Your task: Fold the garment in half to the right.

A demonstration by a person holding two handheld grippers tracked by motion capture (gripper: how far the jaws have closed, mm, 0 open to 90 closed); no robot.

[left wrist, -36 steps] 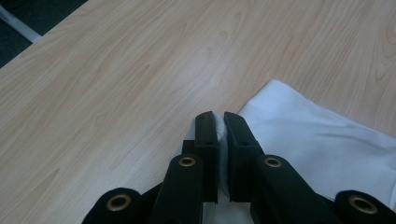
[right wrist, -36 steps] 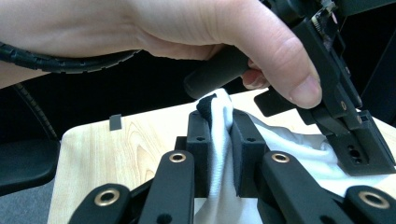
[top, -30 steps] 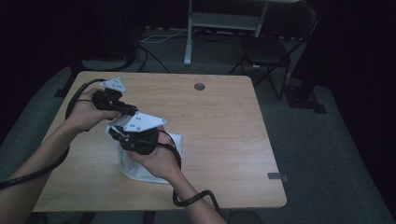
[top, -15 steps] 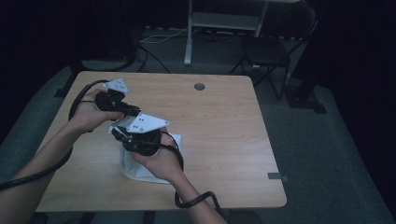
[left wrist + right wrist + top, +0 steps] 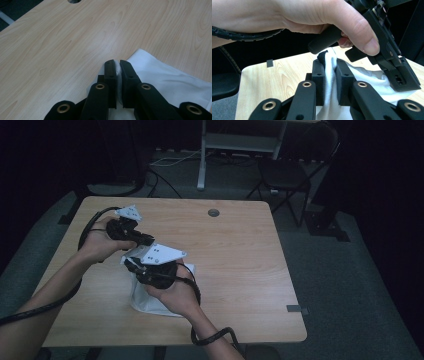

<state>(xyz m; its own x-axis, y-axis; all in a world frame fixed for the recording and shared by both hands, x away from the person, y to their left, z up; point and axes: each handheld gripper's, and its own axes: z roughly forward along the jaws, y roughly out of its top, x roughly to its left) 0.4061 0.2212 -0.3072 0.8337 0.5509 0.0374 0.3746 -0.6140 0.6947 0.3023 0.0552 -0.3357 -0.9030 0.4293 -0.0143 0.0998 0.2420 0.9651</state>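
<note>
both grippers pinch a plain white cloth (image 5: 150,297), no writing.

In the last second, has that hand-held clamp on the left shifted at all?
No. The left gripper sits in the same spot relative to the round hole in the table, shut on the white cloth.

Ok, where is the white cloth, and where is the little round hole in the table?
white cloth (image 5: 172,80), left gripper view, flat part right of the jaws.
round hole (image 5: 213,212), high view, its dark middle.
table (image 5: 250,270), high view, bare wood.
</note>
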